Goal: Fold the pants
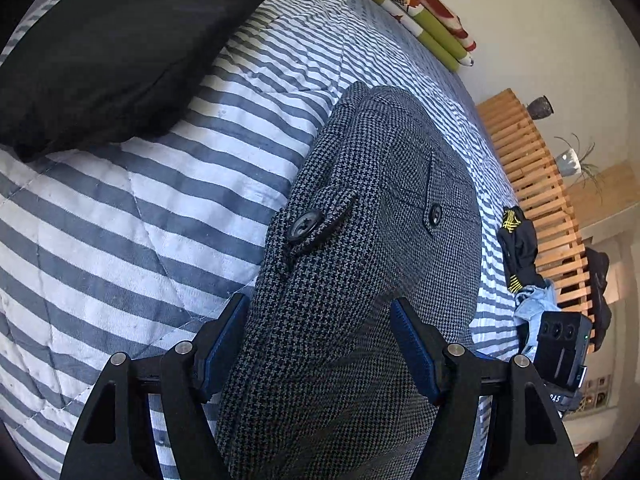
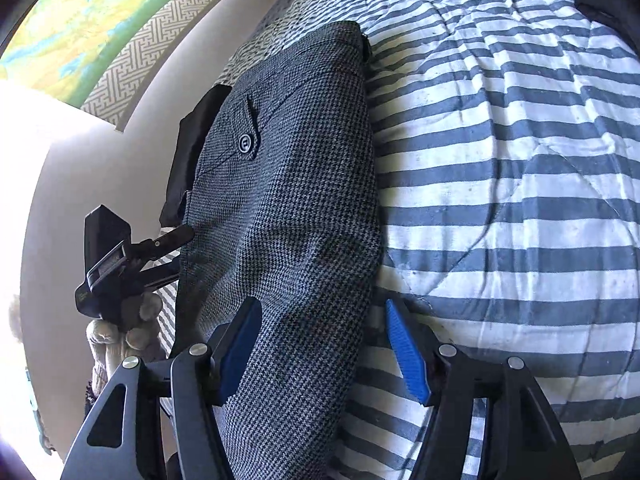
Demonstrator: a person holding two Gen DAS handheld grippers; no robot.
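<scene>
Two tools are in view, one per wrist camera, both with blue-padded fingers spread wide. The left tool (image 1: 320,344) straddles the grey houndstooth pants (image 1: 360,240), the fabric passing between its fingers without being pinched. The right tool (image 2: 320,352) also stands wide, with the pants (image 2: 288,208) lying over its left finger and its right finger above the striped quilt (image 2: 500,160). The pants lie folded on the bed, two buttoned pocket flaps (image 1: 320,220) facing up. A black cushion (image 1: 120,48) rests on the quilt (image 1: 120,220) beside them. Black socks with yellow markings (image 1: 518,240) and a pale blue cloth (image 1: 536,304) lie at the bed's edge. The left tool (image 2: 120,256) appears in the right view, held by a gloved hand (image 2: 128,332). Writing: small white lettering on the other tool's body is too small to read.
</scene>
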